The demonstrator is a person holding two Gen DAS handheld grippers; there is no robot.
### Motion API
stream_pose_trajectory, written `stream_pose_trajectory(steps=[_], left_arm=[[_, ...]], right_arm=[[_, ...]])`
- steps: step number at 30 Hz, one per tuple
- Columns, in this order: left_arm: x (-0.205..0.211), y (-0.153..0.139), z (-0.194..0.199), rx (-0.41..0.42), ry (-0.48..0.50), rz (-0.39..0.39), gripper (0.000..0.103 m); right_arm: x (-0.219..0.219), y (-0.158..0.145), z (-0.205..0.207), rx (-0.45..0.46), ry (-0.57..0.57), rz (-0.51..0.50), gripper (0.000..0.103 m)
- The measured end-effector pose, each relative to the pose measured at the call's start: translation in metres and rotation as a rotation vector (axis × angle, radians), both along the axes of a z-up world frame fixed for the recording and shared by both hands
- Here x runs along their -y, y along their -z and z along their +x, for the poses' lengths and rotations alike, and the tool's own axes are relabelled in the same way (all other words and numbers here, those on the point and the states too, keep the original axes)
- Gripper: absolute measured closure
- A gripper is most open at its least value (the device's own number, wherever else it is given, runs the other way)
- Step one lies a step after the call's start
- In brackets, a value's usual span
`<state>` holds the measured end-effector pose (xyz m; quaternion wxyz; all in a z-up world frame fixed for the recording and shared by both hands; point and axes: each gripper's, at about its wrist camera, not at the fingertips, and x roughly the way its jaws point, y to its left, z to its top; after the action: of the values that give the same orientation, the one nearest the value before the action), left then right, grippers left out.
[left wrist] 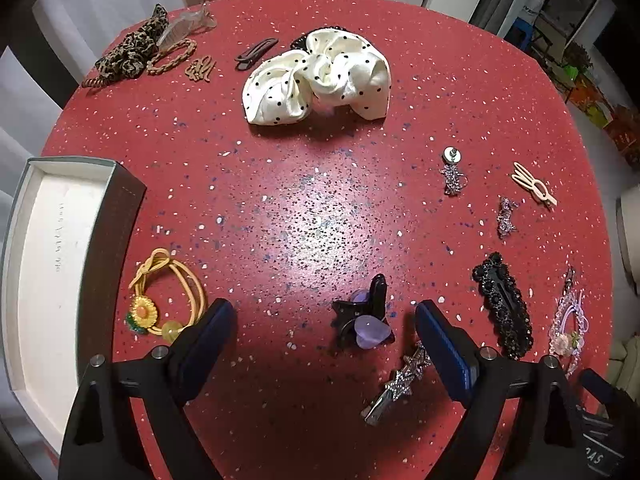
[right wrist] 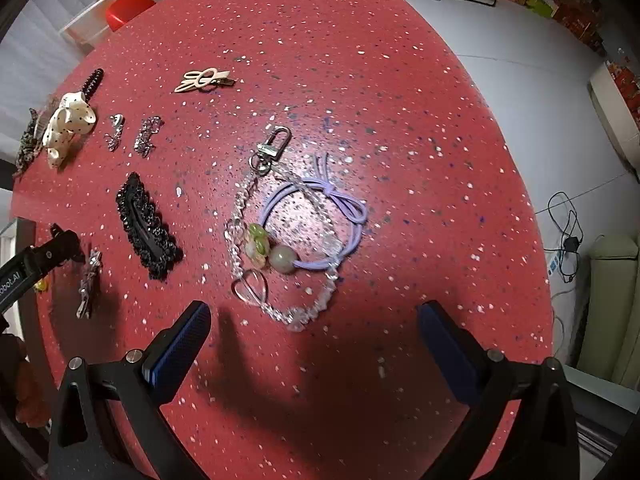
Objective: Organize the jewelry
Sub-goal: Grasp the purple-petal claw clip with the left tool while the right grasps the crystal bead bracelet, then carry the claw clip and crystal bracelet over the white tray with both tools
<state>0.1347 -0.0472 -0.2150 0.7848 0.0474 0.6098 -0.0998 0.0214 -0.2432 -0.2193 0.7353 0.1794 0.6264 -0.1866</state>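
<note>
My left gripper (left wrist: 324, 312) is open and empty, just above the red table, with a black claw clip with purple stones (left wrist: 364, 318) between its fingertips. A star-studded clip (left wrist: 396, 384) lies by its right finger. A yellow sunflower hair tie (left wrist: 164, 300) lies at its left, beside an open white-lined box (left wrist: 60, 264). My right gripper (right wrist: 314, 312) is open and empty, just short of a purple hair tie (right wrist: 316, 224) tangled with a clear bead chain (right wrist: 296, 312). A black beaded clip (right wrist: 146, 226) lies to its left.
A white polka-dot scrunchie (left wrist: 320, 80) lies at mid-back, a leopard scrunchie (left wrist: 134, 48) and brown ties at back left. Two sparkly earrings (left wrist: 454, 176) and a beige clip (left wrist: 534, 188) lie at the right. The table edge (right wrist: 532, 208) curves close on the right.
</note>
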Motion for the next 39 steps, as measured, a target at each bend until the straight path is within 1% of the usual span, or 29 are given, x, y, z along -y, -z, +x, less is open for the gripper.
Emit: stream_pose_trajectory(steps=[1, 2, 4, 6, 7, 8, 9, 10, 11, 12, 13, 14, 15, 16, 17, 19, 22, 25, 28, 29, 32, 34, 35, 39], left_arm=[[0.001, 0.001, 0.0, 0.001, 0.001, 0.001, 0.014], [0.002, 0.002, 0.0, 0.0, 0.005, 0.004, 0.021], [0.007, 0.003, 0.0, 0.008, 0.016, 0.018, 0.021], [0.01, 0.004, -0.001, 0.015, 0.021, 0.027, 0.026], [0.011, 0.003, -0.001, 0.022, 0.024, 0.03, 0.028], [0.013, 0.003, -0.002, 0.025, 0.026, 0.03, 0.032], [0.015, 0.002, -0.002, 0.029, 0.03, 0.027, 0.04], [0.016, 0.001, -0.002, 0.034, 0.034, 0.027, 0.044], [0.018, 0.0, -0.002, 0.035, 0.039, 0.027, 0.05], [0.018, -0.001, -0.002, 0.034, 0.04, 0.031, 0.054], [0.02, -0.002, -0.001, 0.034, 0.039, 0.031, 0.057], [0.021, -0.002, -0.001, 0.035, 0.035, 0.031, 0.065], [0.023, -0.002, 0.0, 0.034, 0.033, 0.032, 0.071], [0.023, -0.003, 0.0, 0.03, 0.03, 0.028, 0.075], [0.019, -0.004, -0.001, 0.025, 0.029, 0.019, 0.075], [0.018, -0.007, -0.001, 0.027, 0.023, 0.004, 0.075], [0.017, -0.017, -0.002, 0.043, 0.034, -0.009, 0.075], [0.015, -0.028, -0.003, 0.054, 0.038, -0.019, 0.075], [0.007, -0.04, -0.01, 0.057, 0.041, -0.03, 0.075], [0.002, -0.043, -0.013, 0.058, 0.044, -0.033, 0.075], [-0.002, -0.055, -0.021, 0.055, 0.054, -0.038, 0.075], [-0.006, -0.062, -0.03, 0.052, 0.06, -0.041, 0.075], [-0.011, -0.065, -0.032, 0.051, 0.062, -0.042, 0.075], [-0.019, -0.078, -0.05, 0.048, 0.062, -0.05, 0.075]], right_arm=[[-0.003, 0.001, 0.002, -0.003, 0.0, -0.016, 0.0], [-0.007, 0.003, 0.006, 0.001, -0.003, -0.032, 0.001], [-0.013, 0.004, 0.009, 0.005, -0.01, -0.052, 0.002], [-0.019, 0.004, 0.012, 0.008, -0.016, -0.065, 0.005], [-0.022, 0.004, 0.013, 0.007, -0.019, -0.079, 0.009], [-0.025, 0.002, 0.015, 0.008, -0.021, -0.086, 0.011], [-0.026, 0.001, 0.016, 0.012, -0.023, -0.087, 0.012], [-0.028, -0.001, 0.016, 0.019, -0.029, -0.092, 0.017], [-0.029, -0.003, 0.016, 0.026, -0.037, -0.095, 0.023], [-0.032, -0.004, 0.016, 0.032, -0.044, -0.096, 0.027], [-0.035, -0.007, 0.016, 0.036, -0.052, -0.099, 0.036], [-0.038, -0.009, 0.017, 0.042, -0.057, -0.102, 0.049], [-0.038, -0.01, 0.018, 0.042, -0.058, -0.1, 0.054], [-0.035, -0.014, 0.018, 0.047, -0.051, -0.088, 0.065], [-0.034, -0.015, 0.017, 0.051, -0.048, -0.074, 0.074], [-0.029, -0.018, 0.015, 0.064, -0.025, -0.017, 0.083], [-0.021, -0.023, 0.008, 0.092, -0.008, 0.053, 0.083], [-0.019, -0.036, 0.002, 0.134, -0.021, 0.113, 0.083], [-0.006, -0.041, -0.005, 0.149, -0.011, 0.173, 0.083], [0.007, -0.043, -0.014, 0.154, -0.004, 0.188, 0.083], [0.009, -0.055, -0.02, 0.161, 0.006, 0.205, 0.083], [0.007, -0.061, -0.023, 0.166, 0.0, 0.206, 0.083], [0.012, -0.062, -0.029, 0.169, -0.003, 0.208, 0.083], [0.009, -0.079, -0.039, 0.176, -0.018, 0.212, 0.083]])
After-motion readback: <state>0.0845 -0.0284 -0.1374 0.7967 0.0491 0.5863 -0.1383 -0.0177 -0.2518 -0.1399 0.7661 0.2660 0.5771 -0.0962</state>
